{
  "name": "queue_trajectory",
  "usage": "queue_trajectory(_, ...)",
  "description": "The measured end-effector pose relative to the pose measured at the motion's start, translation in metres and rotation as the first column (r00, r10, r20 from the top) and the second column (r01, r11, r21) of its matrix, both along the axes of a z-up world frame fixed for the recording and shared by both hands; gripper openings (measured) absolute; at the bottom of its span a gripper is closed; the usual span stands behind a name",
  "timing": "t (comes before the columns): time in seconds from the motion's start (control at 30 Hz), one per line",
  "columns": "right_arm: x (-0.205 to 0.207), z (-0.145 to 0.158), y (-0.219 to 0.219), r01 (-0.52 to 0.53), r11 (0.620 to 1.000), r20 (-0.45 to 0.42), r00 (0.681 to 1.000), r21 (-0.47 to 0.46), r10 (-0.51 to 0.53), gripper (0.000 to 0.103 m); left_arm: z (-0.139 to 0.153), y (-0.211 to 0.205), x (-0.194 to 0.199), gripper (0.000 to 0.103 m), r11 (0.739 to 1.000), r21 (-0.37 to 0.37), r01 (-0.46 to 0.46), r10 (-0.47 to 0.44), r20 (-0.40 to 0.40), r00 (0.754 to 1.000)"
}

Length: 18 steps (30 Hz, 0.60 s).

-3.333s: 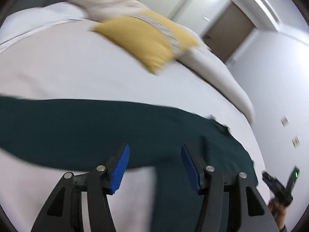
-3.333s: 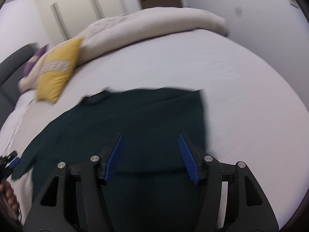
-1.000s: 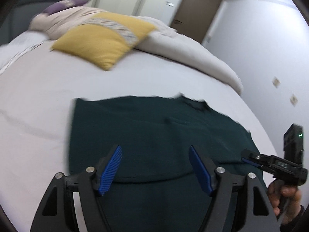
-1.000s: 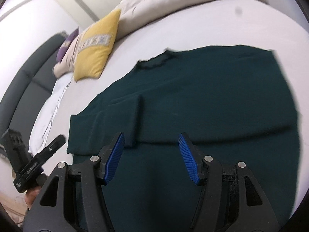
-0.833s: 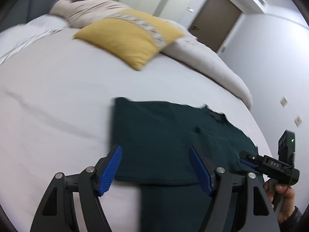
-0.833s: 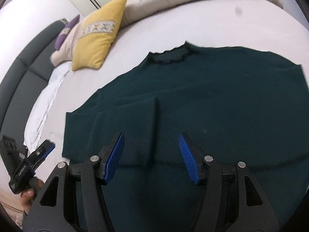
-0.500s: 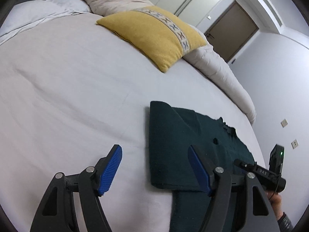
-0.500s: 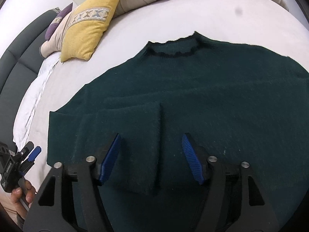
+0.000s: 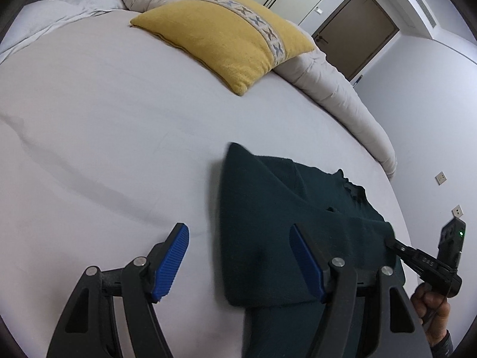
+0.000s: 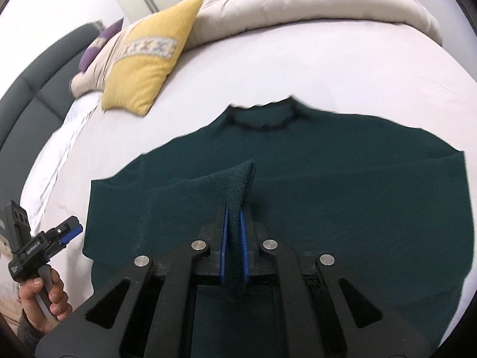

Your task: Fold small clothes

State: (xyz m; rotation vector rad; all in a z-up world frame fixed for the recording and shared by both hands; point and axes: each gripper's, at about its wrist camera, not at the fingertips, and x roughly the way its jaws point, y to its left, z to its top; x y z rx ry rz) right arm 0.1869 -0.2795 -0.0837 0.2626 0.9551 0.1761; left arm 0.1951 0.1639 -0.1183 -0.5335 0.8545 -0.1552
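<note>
Right wrist view: right gripper [image 10: 234, 223] pinches sweater cuff [image 10: 240, 179], ridge toward 12 o'clock; left gripper [image 9: 238, 258] spread over sweater [image 9: 283, 223] edge.

The right gripper [image 10: 234, 217] is squeezed tight on a fold of the sweater sleeve [image 10: 238, 179]. The left gripper [image 9: 238, 259] points down with its jaws wide apart.

White bed sheet [image 9: 104, 119], yellow cushion [image 9: 226, 38], beige duvet [image 10: 298, 3], purple pillow [image 10: 101, 41], brown door [image 9: 357, 29]
</note>
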Motion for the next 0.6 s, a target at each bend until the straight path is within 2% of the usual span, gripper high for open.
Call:
queue_trajectory(0.23, -0.013, 0.010, -0.056, 0.080, 0.997, 0.024, 0.997, 0.016, -0.080, 0.006, 0.002, -0.017, 0.021, 0.072, 0.999, 0.048, 0.024, -0.023, -0.015, 1.000)
queue_trajectory(0.4, -0.021, 0.005, -0.082, 0.120, 0.993, 0.013, 0.993, 0.018, -0.120, 0.006, -0.001, -0.036, 0.041, 0.071, 0.991, 0.129, 0.046, -0.041, -0.038, 0.998)
queue_trajectory(0.47, -0.022, -0.001, -0.087, 0.128, 0.992, 0.003, 0.992, 0.021, -0.128, 0.006, -0.004, -0.043, 0.050, 0.065, 0.984, 0.166, 0.060, -0.052, -0.054, 0.997)
queue_trajectory(0.53, -0.022, -0.008, -0.089, 0.126, 0.992, -0.007, 0.992, 0.021, -0.126, 0.006, -0.009, -0.050, 0.061, 0.054, 0.978, 0.197, 0.075, -0.061, -0.078, 0.995)
queue_trajectory(0.6, -0.021, -0.013, -0.090, 0.123, 0.992, -0.018, 0.992, 0.016, -0.122, 0.006, -0.014, -0.055, 0.070, 0.050, 0.972, 0.220, 0.087, -0.066, -0.099, 0.993)
